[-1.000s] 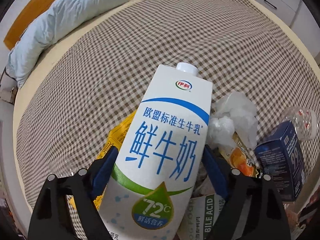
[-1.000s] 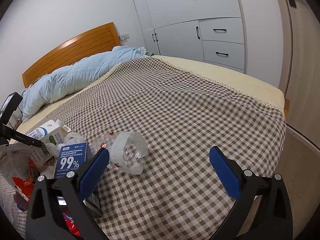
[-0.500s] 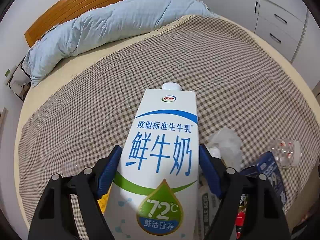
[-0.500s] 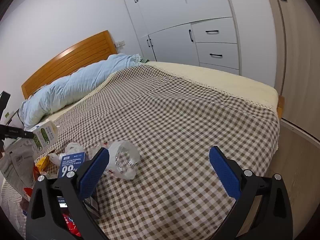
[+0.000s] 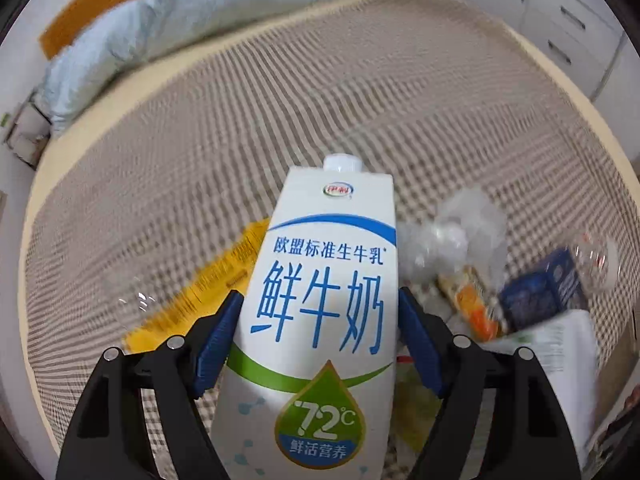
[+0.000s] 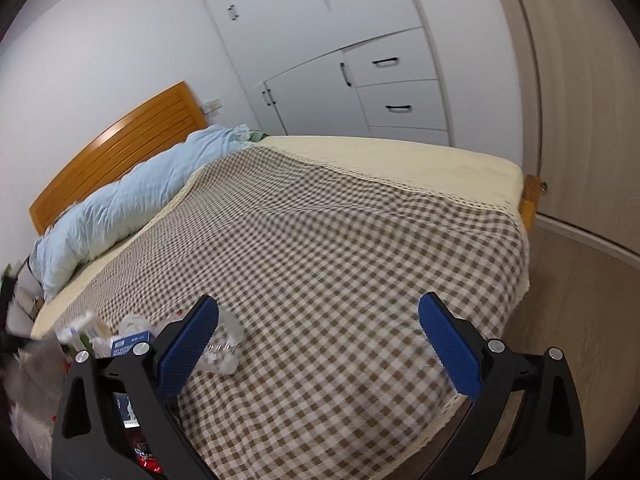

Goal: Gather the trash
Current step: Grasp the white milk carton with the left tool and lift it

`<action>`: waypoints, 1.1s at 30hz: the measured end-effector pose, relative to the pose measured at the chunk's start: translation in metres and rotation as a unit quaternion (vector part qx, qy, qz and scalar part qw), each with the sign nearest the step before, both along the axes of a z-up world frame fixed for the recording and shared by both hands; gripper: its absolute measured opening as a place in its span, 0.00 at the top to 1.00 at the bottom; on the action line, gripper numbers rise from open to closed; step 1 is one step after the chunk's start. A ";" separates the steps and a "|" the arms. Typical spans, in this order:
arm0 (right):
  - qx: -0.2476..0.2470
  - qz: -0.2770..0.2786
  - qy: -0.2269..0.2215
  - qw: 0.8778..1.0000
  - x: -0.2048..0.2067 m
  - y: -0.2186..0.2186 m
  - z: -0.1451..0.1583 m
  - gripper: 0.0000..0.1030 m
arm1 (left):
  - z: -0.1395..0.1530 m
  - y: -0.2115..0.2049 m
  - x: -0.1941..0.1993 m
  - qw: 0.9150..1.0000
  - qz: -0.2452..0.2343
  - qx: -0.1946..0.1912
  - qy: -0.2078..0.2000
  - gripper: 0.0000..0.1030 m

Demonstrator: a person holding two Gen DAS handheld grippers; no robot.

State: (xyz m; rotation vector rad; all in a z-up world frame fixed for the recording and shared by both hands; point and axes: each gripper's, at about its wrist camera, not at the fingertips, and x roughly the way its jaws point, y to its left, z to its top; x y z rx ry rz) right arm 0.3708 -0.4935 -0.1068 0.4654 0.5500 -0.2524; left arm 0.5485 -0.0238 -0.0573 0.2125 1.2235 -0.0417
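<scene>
Across both views, a bed (image 6: 340, 264) under a brown-and-cream checked cover fills the frame.
- Headboard (image 6: 120, 148), wood, at ten o'clock in the right wrist view; pale blue duvet (image 6: 132, 200) bunched along it.
- White wardrobe (image 6: 360, 60) with drawers, twelve o'clock, beyond the bed.
- Milk carton (image 5: 324, 300), white with blue lettering and a white cap, centre of the left wrist view, upright between the blue pads; the left gripper (image 5: 320, 320) has its jaws clenched on the carton's two sides after closing in a little, the carton between them throughout.
- Right gripper (image 6: 320, 340): jaws released, spread wide, nothing between them, over the checked cover.
- Trash pile on the cover, blurred: yellow packet (image 5: 208, 288) at nine o'clock of the carton; crumpled clear plastic (image 5: 460, 236) at two o'clock; dark blue box (image 5: 540, 296) at three o'clock; clear plastic bottle (image 5: 596, 264) just beyond the box.
</scene>
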 end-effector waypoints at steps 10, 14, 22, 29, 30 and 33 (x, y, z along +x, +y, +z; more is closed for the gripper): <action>0.004 0.010 0.006 1.000 0.005 0.005 -0.001 0.06 | -0.019 -0.004 0.003 0.999 -0.007 0.006 0.043 0.28; 0.007 0.012 0.006 1.000 0.005 0.006 0.000 0.06 | -0.020 -0.006 -0.001 0.999 -0.010 0.013 0.030 0.31; -0.002 0.016 0.004 1.000 0.004 0.010 0.002 0.06 | 0.019 0.002 -0.016 0.999 -0.002 0.014 -0.053 0.32; -0.019 0.026 -0.006 0.999 -0.004 0.028 0.011 0.06 | 0.065 0.013 -0.067 0.993 -0.008 0.005 -0.119 0.32; -0.025 0.031 -0.010 0.999 -0.006 0.033 0.013 0.06 | 0.070 0.015 -0.077 0.992 -0.009 0.004 -0.127 0.32; -0.049 0.052 -0.018 0.997 -0.015 0.054 0.021 0.06 | 0.086 0.027 -0.110 0.989 -0.013 -0.004 -0.150 0.32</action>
